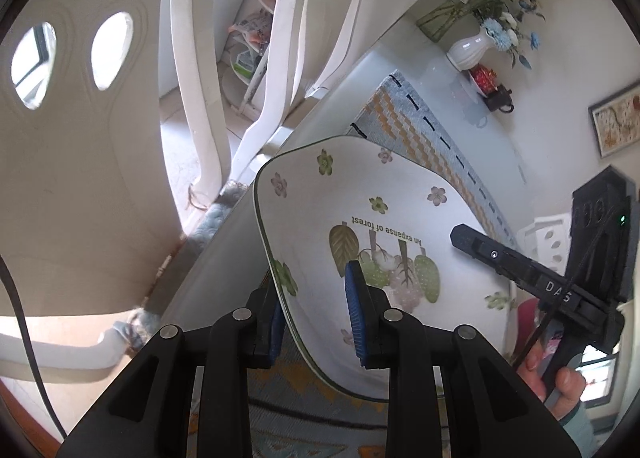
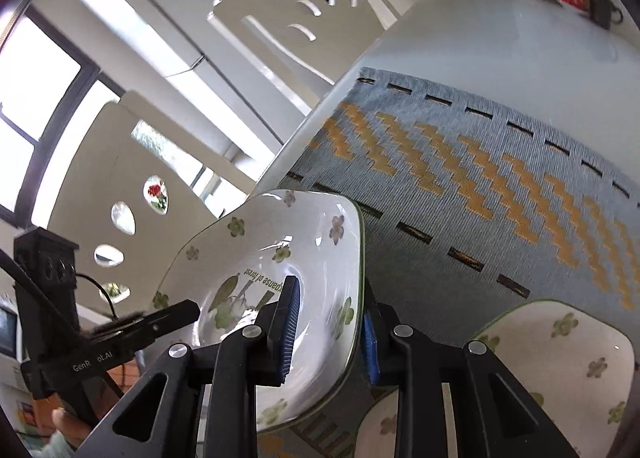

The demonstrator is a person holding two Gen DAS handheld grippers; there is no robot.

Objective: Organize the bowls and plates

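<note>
Both grippers (image 1: 316, 310) (image 2: 330, 332) astride bowl (image 1: 360, 217) rim

1. Right claw (image 2: 330, 332): blue pads clamped on one wall of the floral bowl (image 2: 280, 258), centre frame.
2. Left claw (image 2: 176, 316): at 9 o'clock, at the bowl's opposite rim.
3. Second floral dish (image 2: 580, 358): 4 o'clock.
4. Woven placemat (image 2: 500, 177) on the counter (image 2: 500, 49): 2 o'clock.

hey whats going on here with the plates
A person holds a two-finger gripper in each hand, and both are clamped on opposite rims of one white square dish with green flowers. The left gripper and the right gripper hold it tilted above the blue and yellow woven mat. Another flowered white dish sits on the mat nearby.
</note>
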